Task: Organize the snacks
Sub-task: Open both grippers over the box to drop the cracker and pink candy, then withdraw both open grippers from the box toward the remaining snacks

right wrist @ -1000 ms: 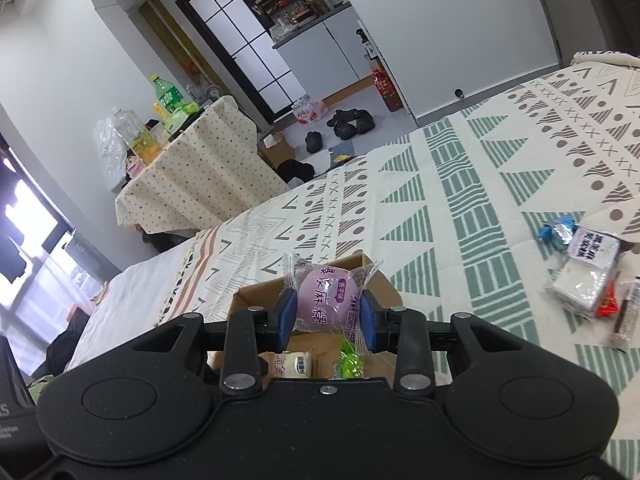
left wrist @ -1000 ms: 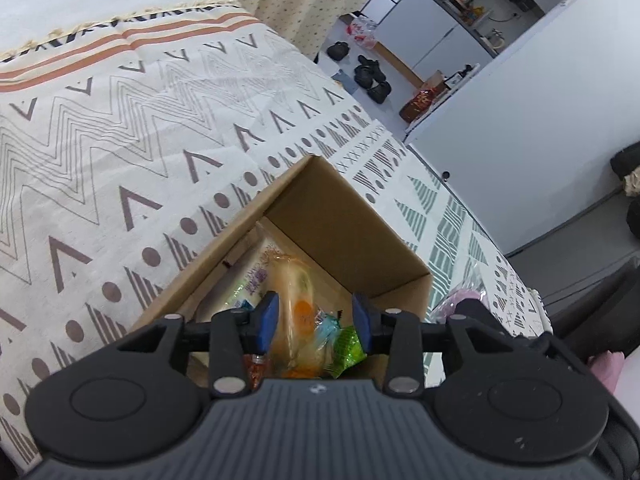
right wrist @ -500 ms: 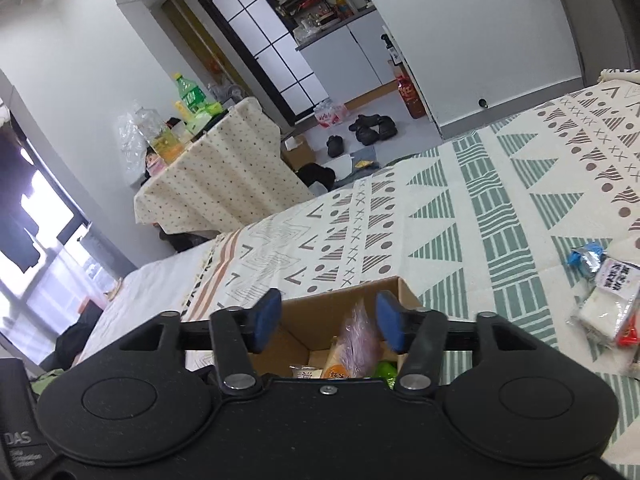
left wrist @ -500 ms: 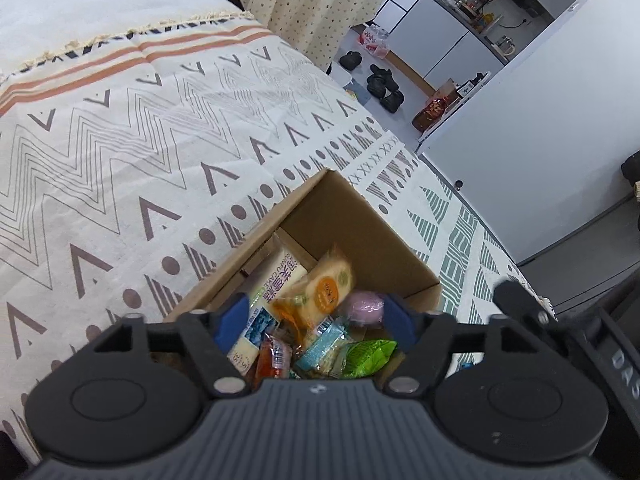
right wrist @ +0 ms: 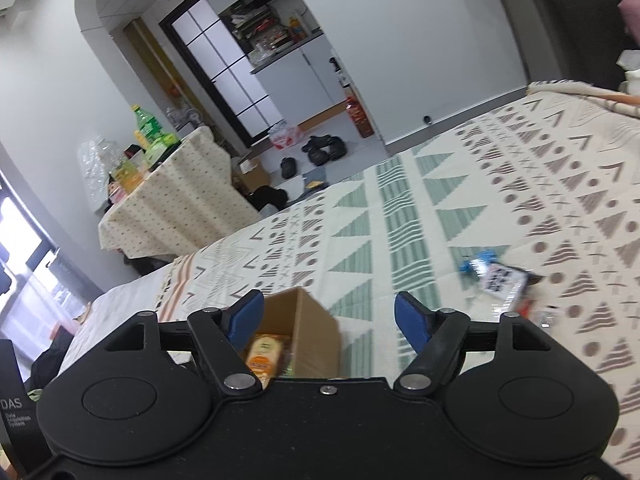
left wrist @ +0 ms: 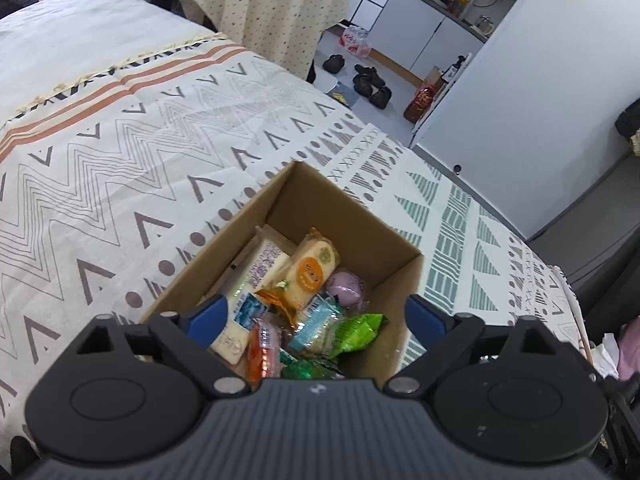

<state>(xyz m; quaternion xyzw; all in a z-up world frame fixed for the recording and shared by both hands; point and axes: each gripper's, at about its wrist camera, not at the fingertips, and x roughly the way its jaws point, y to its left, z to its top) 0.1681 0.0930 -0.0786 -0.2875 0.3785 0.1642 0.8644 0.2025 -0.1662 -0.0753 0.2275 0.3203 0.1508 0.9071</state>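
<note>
An open cardboard box [left wrist: 352, 216] stands on the patterned bedspread and holds several wrapped snacks, among them a purple round snack [left wrist: 346, 285], an orange-labelled pack [left wrist: 312, 270] and a green packet [left wrist: 356, 330]. My left gripper [left wrist: 316, 314] is open and empty just above the box's near side. My right gripper [right wrist: 330, 318] is open and empty, above and to the right of the box [right wrist: 308, 332]. A small pile of loose snacks [right wrist: 500, 278] lies on the bedspread to the right.
The bedspread [left wrist: 120, 168] stretches left and behind the box. Beyond the bed are a cloth-covered table [right wrist: 172, 200] with bottles, shoes on the floor [left wrist: 366, 82] and a white wall [left wrist: 532, 92].
My right gripper opened and dropped the purple snack into the box, then swung right. My left gripper opened wide, let go of the orange-labelled pack into the box and drew back.
</note>
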